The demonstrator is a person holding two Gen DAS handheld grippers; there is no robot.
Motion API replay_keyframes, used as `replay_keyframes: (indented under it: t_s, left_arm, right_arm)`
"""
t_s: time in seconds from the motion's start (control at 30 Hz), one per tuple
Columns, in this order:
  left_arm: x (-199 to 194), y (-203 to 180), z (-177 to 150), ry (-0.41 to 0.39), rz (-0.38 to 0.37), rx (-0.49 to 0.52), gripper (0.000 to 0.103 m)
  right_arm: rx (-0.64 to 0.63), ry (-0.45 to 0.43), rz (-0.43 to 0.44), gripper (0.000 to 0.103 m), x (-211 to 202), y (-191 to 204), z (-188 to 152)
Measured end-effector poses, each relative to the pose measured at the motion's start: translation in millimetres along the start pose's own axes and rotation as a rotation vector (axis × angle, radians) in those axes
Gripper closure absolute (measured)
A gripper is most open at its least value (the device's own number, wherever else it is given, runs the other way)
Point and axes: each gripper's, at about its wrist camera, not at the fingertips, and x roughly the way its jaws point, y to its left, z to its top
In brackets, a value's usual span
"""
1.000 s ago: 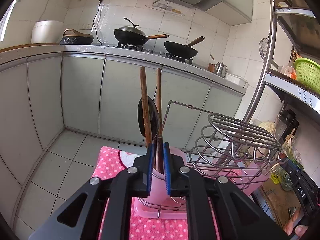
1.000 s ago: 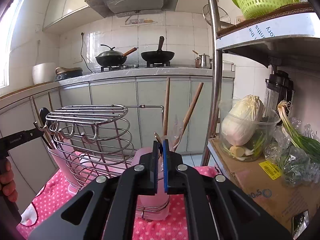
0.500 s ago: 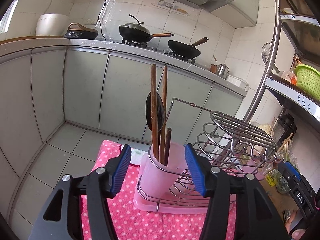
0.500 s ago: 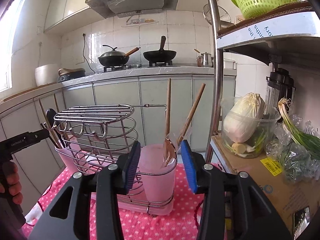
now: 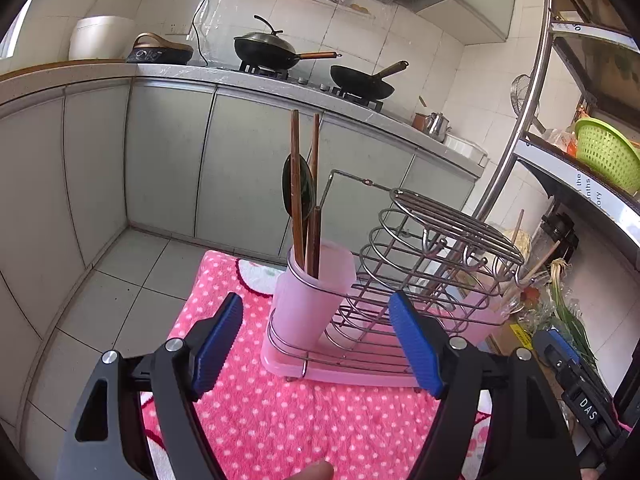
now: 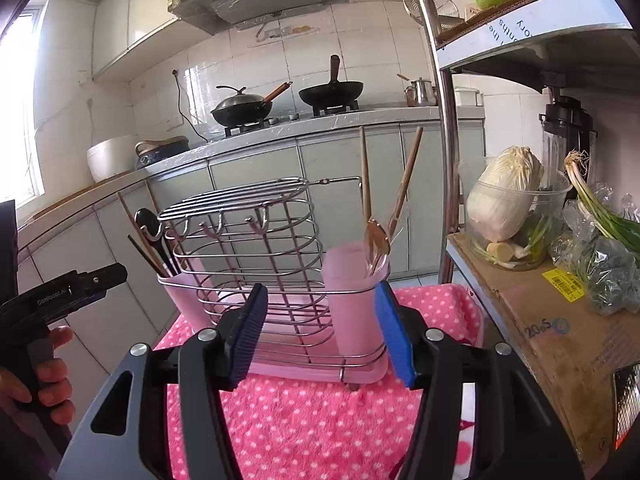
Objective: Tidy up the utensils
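Left gripper (image 5: 316, 344) and right gripper (image 6: 320, 336) have just been opening, both released; pink cups (image 5: 312, 300) of utensils (image 5: 297, 184) stand ahead.

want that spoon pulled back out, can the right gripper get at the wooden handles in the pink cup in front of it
Probably yes. The right gripper has just been opening, with nothing between its pads, and the wooden handles stand clear above the pink cup, beside the wire rack.

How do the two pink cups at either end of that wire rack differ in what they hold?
The left cup holds dark wooden sticks and a black ladle, standing nearly upright. The right cup holds two lighter-handled utensils, one a spoon with its bowl down, splayed apart. Both are pale pink, sitting in the wire rack.
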Motion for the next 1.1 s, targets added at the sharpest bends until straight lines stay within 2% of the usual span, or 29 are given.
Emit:
replay_keyframes:
  t_s: [0.1,0.27,0.43,0.67,1.1]
  left_arm:
    - [-8,-2,-5,0.018,-0.019,-0.011,0.028]
    - [-26,-11,-15,0.001,-0.017,0.022,0.026]
    - [-40,-24,-22,0.006,-0.025,0.045,0.026]
    - [-55,-40,-35,-0.013,0.01,0.116,0.026]
    - [-63,-49,-51,-0.005,0.047,0.156,0.026]
  right_arm:
    - [-0.004,0.011,0.012,0.04,-8,5,-3]
    - [-0.002,0.012,0.015,0.033,-23,11,-8]
    - [-0.004,0.016,0.006,0.032,-34,17,-14]
    - [0.002,0.01,-0.031,0.032,-48,19,-21]
    - [0.018,0.032,-0.051,0.032,-54,22,-33]
